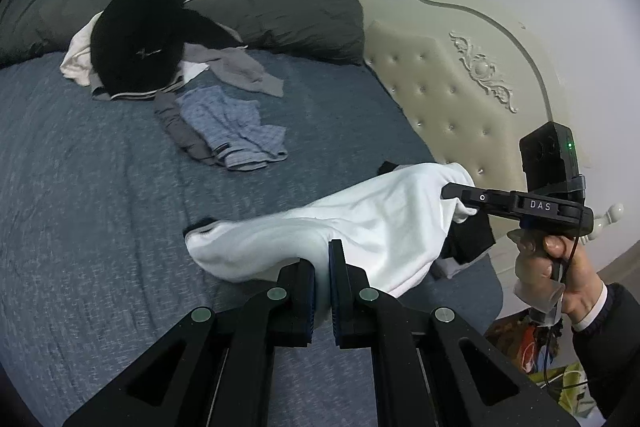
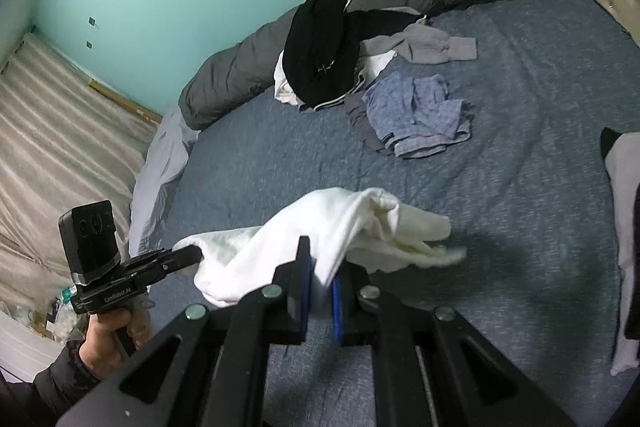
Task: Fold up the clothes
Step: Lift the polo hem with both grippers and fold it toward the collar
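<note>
A white garment hangs stretched between my two grippers above the blue bed. My left gripper is shut on one end of it. My right gripper is shut on the other end, at the right of the left wrist view. In the right wrist view the white garment runs from my right gripper to my left gripper, with a loose cream fold dangling to the right. A black piece hangs below the right end.
A pile of clothes lies at the back of the bed: a black garment, a grey one and blue checked shorts. A grey duvet lies along the teal wall. A cream tufted headboard stands right. Another white and black garment lies at the bed's right.
</note>
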The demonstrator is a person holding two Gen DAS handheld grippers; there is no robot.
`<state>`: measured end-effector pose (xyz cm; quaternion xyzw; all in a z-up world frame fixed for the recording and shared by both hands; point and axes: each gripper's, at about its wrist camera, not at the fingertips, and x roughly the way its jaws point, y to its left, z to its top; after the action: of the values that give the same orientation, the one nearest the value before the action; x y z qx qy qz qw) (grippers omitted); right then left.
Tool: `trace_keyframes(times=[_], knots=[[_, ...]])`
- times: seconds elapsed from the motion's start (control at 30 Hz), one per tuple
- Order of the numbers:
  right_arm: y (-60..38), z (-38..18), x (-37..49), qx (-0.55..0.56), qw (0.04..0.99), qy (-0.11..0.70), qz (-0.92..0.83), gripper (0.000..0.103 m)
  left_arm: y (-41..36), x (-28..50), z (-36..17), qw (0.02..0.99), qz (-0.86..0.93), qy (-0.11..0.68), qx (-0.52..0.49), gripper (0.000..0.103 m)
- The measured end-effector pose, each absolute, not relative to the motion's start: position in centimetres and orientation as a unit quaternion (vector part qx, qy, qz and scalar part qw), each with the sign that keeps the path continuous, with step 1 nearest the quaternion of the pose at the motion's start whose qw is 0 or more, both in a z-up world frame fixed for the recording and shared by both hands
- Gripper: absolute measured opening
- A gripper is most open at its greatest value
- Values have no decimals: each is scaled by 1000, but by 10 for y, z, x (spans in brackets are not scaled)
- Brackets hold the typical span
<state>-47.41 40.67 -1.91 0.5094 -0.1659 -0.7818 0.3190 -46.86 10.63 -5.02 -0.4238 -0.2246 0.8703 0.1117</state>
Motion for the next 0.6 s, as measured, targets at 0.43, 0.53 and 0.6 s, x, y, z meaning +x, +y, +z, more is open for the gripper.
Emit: trace_keyframes(times=[0.43,0.53,0.6], knots=[[491,39,-496,494,305,-182,-794,8,181,-521,1,141,867,-218,-426,6],[514,54,-503,490,302,-184,-797,8,199,-536,15,145,868,-214,-424,6],[530,64,-508,486,299,-186,-800,8,209,-545,24,147,869,-212,-422,6]])
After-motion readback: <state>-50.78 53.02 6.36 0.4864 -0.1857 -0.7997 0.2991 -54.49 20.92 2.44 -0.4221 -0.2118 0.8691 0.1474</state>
